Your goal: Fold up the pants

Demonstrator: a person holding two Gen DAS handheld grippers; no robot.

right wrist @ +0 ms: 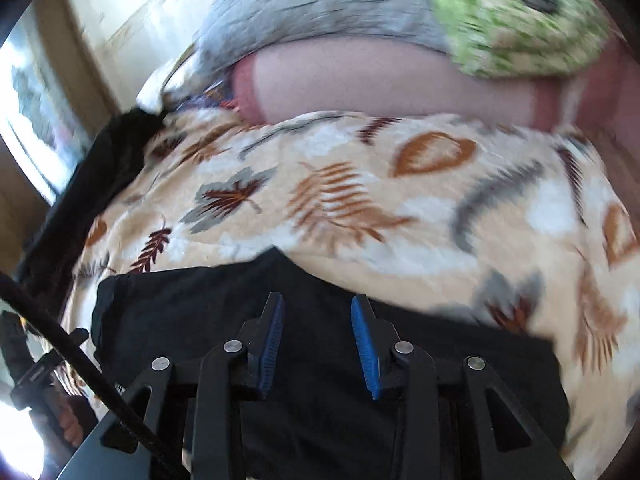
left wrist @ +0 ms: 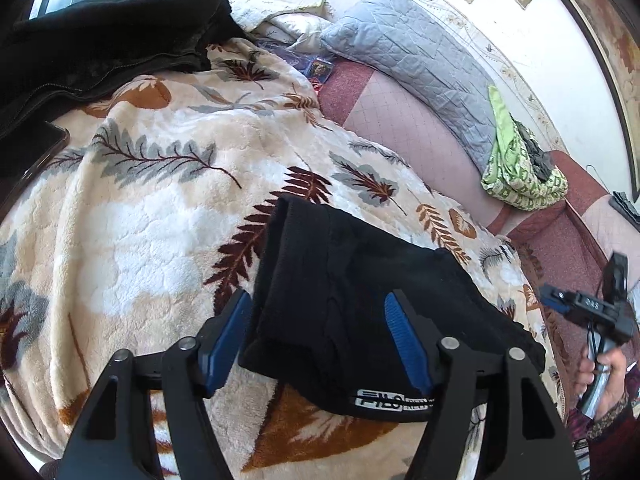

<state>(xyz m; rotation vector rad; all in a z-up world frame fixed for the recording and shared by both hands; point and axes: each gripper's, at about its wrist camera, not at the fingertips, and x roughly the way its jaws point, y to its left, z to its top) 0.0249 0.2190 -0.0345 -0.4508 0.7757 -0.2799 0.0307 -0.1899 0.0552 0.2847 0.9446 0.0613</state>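
Note:
The black pants lie folded into a compact block on a leaf-patterned fleece blanket, with a white logo at their near edge. My left gripper hovers over them with its jaws wide. Its left pad sits by the block's left edge and its right pad above the cloth, neither pressing. In the blurred right wrist view, my right gripper stands open just above the same pants, with nothing pinched. The right gripper also shows at the right edge of the left wrist view, held by a hand.
A black jacket lies heaped at the far left of the bed. A grey quilted pillow and a green patterned cloth rest on the pink sheet by the wall. A dark flat object sits at the left edge.

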